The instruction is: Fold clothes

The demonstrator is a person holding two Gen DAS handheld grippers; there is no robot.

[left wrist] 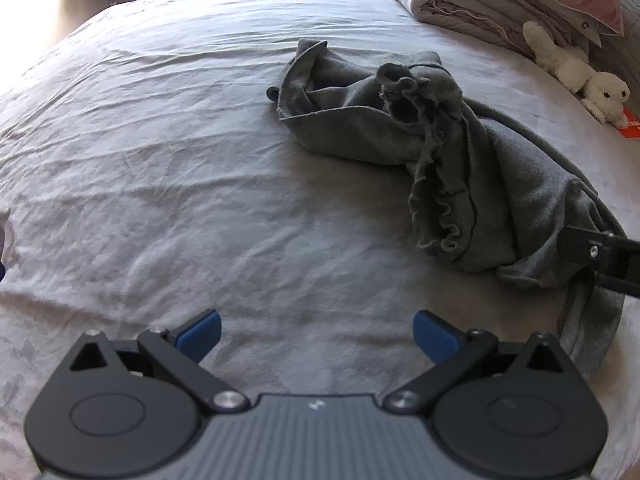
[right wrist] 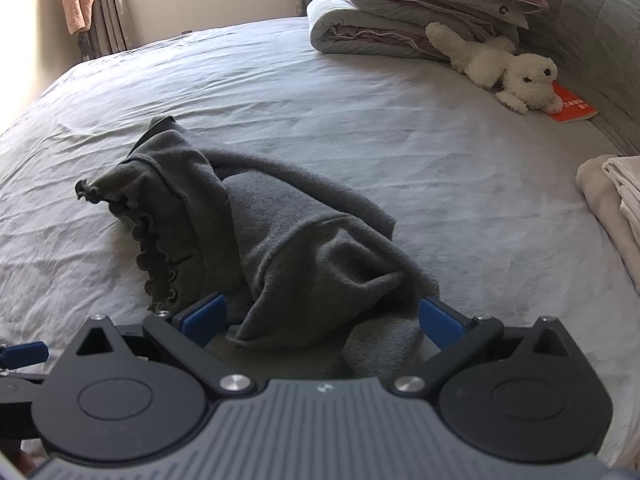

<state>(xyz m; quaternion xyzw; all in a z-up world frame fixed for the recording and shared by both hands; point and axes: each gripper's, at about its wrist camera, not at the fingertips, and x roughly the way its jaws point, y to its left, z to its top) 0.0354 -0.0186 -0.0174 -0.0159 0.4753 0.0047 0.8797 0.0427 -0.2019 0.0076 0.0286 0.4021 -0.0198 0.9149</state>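
Bedroom with a big bed under a wrinkled pale grey sheet (left wrist: 160, 160), daylight coming from a window at the far side. Lying crumpled near the middle: a dark grey fleecy garment with a ruffled hem (left wrist: 440, 152), bunched and twisted, ruffle edge curling toward the left, definitely not folded flat or squared up. Left tongs (left wrist: 316, 334) hanging over bare sheet, blue pads spread wide, gripping nothing, probably just waiting clear so as not to drag the cloth. Right tongs (right wrist: 324, 320) parked right at the near end of the garment, pads also spread wide with a rumpled flap of the fabric sitting between them, not pinched on it as far as can be seen. Looks like a lineup for catching a corner or edge, though equally could be a fresh letting-go, hard to say. Off to the side: rolled-up quilted bedding (right wrist: 400, 12), a white plush dog toy (right wrist: 504, 68) resting on an orange booklet (right wrist: 572, 110), and a stack of cream folded cloth (right wrist: 616, 204) at the right edge, maybe the finished pile.
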